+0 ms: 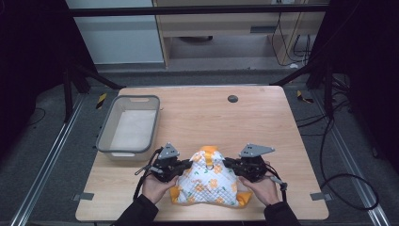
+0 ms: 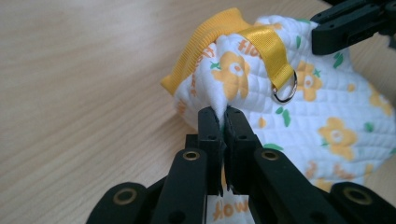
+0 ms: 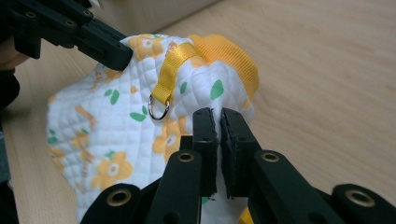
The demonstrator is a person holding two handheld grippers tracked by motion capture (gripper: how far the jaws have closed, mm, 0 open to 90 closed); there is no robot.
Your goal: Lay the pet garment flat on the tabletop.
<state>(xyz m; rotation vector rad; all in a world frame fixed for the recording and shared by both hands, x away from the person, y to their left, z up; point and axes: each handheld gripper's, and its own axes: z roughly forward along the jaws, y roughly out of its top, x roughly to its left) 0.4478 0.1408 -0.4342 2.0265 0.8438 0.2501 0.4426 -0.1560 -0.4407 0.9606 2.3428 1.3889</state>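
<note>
both claws, left claw [image 1: 188, 165] and right claw [image 1: 227, 163], clamped tight, facing inward.

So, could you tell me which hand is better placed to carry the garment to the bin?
Left, probably: the left gripper and right gripper both pinch the garment, but the bin sits on the left side.

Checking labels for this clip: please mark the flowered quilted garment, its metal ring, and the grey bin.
flowered quilted garment [image 1: 207, 181]: high view, middle of the white quilted panel.
metal ring [image 2: 285, 91]: left gripper view, lower curve under the yellow strap.
grey bin [image 1: 106, 126]: high view, left rim.
</note>
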